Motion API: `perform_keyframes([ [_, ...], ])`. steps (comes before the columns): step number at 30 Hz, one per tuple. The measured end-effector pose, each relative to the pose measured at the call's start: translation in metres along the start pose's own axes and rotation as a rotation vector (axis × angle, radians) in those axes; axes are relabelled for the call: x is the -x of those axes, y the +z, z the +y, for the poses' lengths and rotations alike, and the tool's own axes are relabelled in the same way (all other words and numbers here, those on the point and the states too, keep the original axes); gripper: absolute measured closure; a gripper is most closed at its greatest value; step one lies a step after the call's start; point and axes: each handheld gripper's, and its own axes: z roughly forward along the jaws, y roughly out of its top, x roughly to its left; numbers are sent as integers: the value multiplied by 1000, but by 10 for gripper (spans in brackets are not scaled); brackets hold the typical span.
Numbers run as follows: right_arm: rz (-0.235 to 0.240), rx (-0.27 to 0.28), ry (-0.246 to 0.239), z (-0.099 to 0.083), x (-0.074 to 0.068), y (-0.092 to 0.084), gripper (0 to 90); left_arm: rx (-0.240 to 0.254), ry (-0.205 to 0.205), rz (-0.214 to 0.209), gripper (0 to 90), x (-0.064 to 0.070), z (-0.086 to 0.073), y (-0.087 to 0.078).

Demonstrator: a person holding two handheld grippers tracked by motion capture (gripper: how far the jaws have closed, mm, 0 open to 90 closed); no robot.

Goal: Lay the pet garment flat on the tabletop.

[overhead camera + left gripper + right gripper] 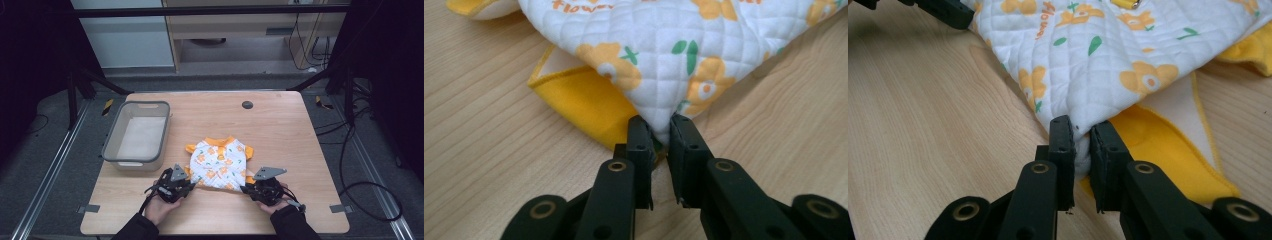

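Garment: small quilted top (220, 162), white with orange flowers and orange trim, lying flat on the worktop (280, 125), neck end away from the person, hem toward them; it sits just right of the grey bin.
Near hem corners: each one pinched. In the left gripper view the quilted corner (664, 122) runs down between the two black jaws; the same in the right gripper view (1080, 135).
Left hand-held gripper (186, 184): clenched on the hem corner nearer the bin, pads pressing the cloth.
Right hand-held gripper (248, 188): clenched on the hem corner farther from the bin, likewise gripping fabric.
Orange lining: a flap shows from under the quilted layer beside each pinched corner (584, 100).
Step in hand: judged to be the grasp just before a fold or lift; both corners secured, cloth not yet raised off the wood.
Next move calls for: both hands rising together and evenly, keeping the hem taut, then carrying it toward the neck end or toward the bin; uneven pull would skew the garment.
Bin: grey plastic tub (111, 145), nothing visible inside, standing at the worktop's left edge.
Worktop: pale wood grain, with a dark round grommet (247, 105) beyond the bin, to its right, near the far edge.
Room: dark frame rails, loose cables on grey floor right of the worktop, pale cabinet beyond the bin.
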Motion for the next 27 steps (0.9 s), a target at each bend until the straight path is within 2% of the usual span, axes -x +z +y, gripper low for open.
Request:
perform_keyframes([
  [2, 5, 18, 3, 1, 1, -4, 812, 5, -4, -10, 817, 0, 1, -2],
  [3, 11, 31, 12, 2, 2, -6, 812, 20, -4, -31, 822, 1, 3, -8],
  [6, 31, 63, 35, 4, 2, -16, 812, 43, -6, -50, 827, 3, 5, -17],
  [9, 50, 96, 34, 7, 1, -27, 812, 89, -7, -86, 828, 7, 5, -39],
  [10, 56, 110, 30, 8, 1, -30, 812, 89, -7, -86, 828, 7, 5, -39],
  [11, 63, 120, 31, 9, 0, -33, 814, 111, -10, -94, 828, 9, 5, -50],
  [15, 88, 169, 53, 17, -7, -43, 820, 153, -5, -86, 827, 12, 9, -73],
  [16, 98, 169, 51, 20, -9, -45, 820, 153, -5, -86, 827, 12, 9, -73],
  [18, 107, 174, 53, 27, -12, -48, 820, 179, -27, -87, 826, 8, 17, -85],
  [20, 108, 176, 63, 31, -12, -49, 820, 176, -43, -96, 824, 5, 21, -87],
  [21, 100, 174, 79, 36, -10, -48, 820, 164, -66, -99, 824, 1, 26, -85],
  [22, 92, 179, 122, 46, -4, -44, 818, 146, -77, -98, 821, -3, 30, -83],
  [23, 81, 175, 141, 51, 1, -39, 816, 127, -114, -86, 821, -13, 39, -74],
  [24, 67, 167, 165, 55, 7, -33, 815, 127, -114, -86, 821, -13, 39, -74],
  [25, 50, 163, 185, 59, 14, -25, 811, 108, -156, -72, 820, -26, 45, -59],
  [27, 4, 139, 214, 63, 26, -7, 810, 90, -183, -42, 818, -36, 48, -42],
])
